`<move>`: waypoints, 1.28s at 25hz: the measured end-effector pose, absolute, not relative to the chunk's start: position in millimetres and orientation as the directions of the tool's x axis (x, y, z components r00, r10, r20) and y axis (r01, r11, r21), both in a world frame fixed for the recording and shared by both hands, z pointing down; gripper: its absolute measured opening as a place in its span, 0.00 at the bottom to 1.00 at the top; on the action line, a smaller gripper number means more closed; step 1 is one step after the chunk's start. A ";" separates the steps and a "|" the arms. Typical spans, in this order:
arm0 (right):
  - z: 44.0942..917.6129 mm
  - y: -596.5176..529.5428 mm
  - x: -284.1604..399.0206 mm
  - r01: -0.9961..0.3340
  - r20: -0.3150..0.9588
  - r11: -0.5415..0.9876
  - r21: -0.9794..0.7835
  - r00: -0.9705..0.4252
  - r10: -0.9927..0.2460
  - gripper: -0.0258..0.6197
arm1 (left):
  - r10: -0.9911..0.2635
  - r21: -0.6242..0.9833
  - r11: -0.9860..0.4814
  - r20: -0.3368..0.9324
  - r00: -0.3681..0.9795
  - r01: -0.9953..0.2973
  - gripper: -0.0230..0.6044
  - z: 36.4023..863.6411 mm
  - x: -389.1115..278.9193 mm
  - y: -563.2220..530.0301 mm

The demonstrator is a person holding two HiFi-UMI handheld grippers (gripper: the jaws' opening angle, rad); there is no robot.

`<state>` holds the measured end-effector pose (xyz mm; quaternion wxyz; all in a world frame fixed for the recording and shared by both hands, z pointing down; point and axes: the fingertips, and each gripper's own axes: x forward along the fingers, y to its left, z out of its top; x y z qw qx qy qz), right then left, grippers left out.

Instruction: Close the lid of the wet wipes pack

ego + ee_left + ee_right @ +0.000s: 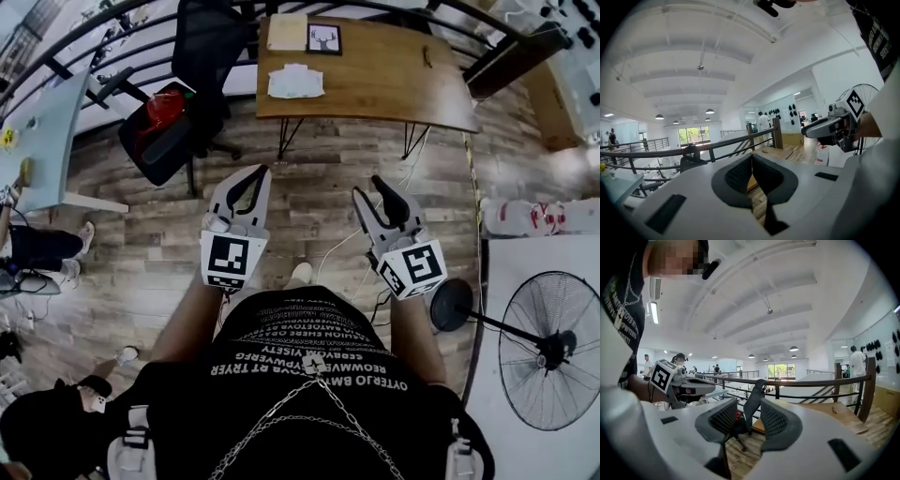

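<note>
Risk being noted: the wet wipes pack looks light, so an off-centre press is likely to be shoving it instead of shutting its lid. The left hand-held gripper is being held pressed together and the right hand-held gripper spread, both empty. The pack is lying on the surface, well ahead of both and untouched.

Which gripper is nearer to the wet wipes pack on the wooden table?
Left. The left gripper hangs short of the wet wipes pack, slightly to its left; the right gripper is farther off, to its right. Neither touches it.
</note>
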<state>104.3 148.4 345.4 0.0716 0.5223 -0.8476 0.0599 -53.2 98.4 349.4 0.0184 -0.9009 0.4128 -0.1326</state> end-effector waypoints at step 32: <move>358.4 115.6 109.5 -0.857 0.167 0.513 -0.046 -0.513 -0.842 0.28 | -0.861 -0.200 -0.505 0.187 0.473 -0.840 0.08 344.8 -86.0 80.0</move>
